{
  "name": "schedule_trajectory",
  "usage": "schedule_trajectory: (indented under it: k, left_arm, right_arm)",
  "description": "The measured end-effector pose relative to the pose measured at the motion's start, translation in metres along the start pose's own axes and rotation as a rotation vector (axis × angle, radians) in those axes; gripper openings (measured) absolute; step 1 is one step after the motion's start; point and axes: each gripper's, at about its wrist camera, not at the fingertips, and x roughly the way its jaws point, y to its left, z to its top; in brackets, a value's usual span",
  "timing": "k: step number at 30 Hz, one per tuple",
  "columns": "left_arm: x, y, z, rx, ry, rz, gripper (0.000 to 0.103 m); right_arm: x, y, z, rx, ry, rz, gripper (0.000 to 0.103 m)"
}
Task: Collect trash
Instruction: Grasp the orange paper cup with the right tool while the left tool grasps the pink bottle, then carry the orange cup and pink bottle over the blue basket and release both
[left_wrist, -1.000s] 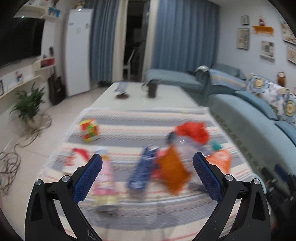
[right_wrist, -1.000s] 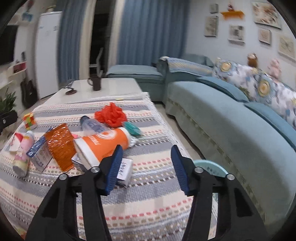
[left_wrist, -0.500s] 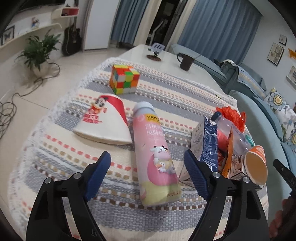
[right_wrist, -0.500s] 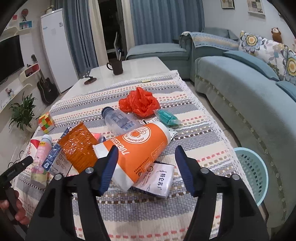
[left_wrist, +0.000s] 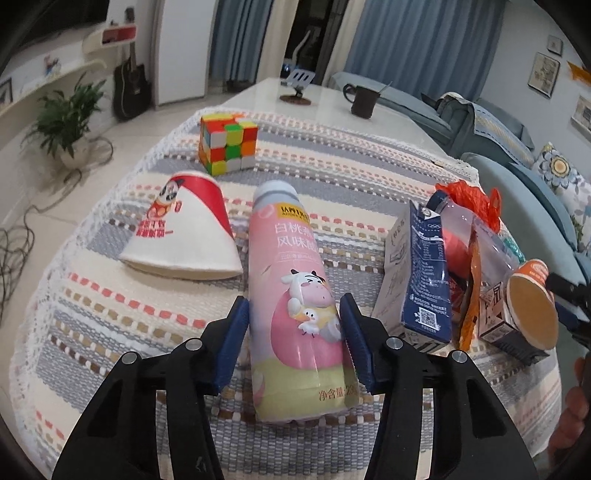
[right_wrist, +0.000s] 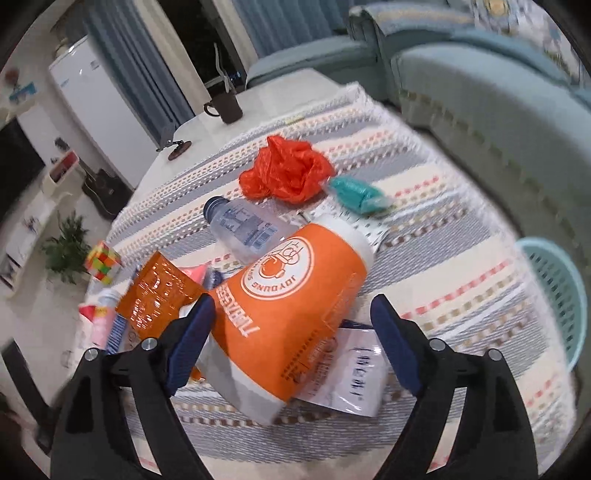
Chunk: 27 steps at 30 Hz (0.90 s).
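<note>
Left gripper (left_wrist: 293, 341) straddles the pink bottle (left_wrist: 295, 295), which lies on its side on the striped cloth (left_wrist: 110, 314); both pads look to touch its sides, so pinching it or right on the point of it, bottle not lifted. Right gripper (right_wrist: 291, 332) is spread wide around the orange cup (right_wrist: 291, 310), lying tipped on the pile; pads sit beside the cup, no squeeze visible.

Progress: looks like barely started. Nearly all trash sits on the cloth: paper cone (left_wrist: 184, 229), blue carton (left_wrist: 424, 273), orange wrapper (right_wrist: 159, 295), clear bottle (right_wrist: 243, 225), red bag (right_wrist: 284, 173), teal wrapper (right_wrist: 358, 194), white packet (right_wrist: 351, 376) under the cup. Teal basket (right_wrist: 561, 295) stands on the floor off the table's edge beside the sofa; what shows of its inside looks bare, rest out of view.

Left to do, by my guess: lift bottle and cup, carry to basket, then the rest piece by piece. Rubik's cube (left_wrist: 227, 142) and mug (left_wrist: 364, 101) probably not trash
</note>
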Motion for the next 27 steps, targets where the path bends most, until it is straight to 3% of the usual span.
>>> schedule_trajectory:
  k: [6,12,15,20,25,27]
  left_arm:
    - [-0.010,-0.001,0.001,0.000,-0.048,-0.014,0.048]
    - [-0.020,-0.003,0.001,0.012,-0.090,-0.007,0.047]
    - [-0.030,-0.005,0.003,0.016,-0.129,-0.004,0.045]
    - [-0.048,-0.005,0.006,-0.001,-0.179,-0.044,0.044]
    - [-0.045,-0.008,0.004,0.042,-0.113,-0.061,0.043]
    - [-0.038,-0.006,0.002,0.055,-0.062,-0.052,0.035]
  right_arm:
    - [0.023,-0.003,0.009,0.099,0.082,0.074,0.080]
    - [0.024,0.009,0.012,0.054,0.076,0.069,0.066]
    - [0.012,0.021,0.009,-0.028,0.030,0.051,0.059]
    - [-0.014,0.048,-0.004,-0.193,-0.038,0.022,0.056]
    - [-0.046,0.053,-0.010,-0.257,-0.097,0.011,0.055]
    - [-0.057,0.047,-0.010,-0.261,-0.113,0.007,0.055]
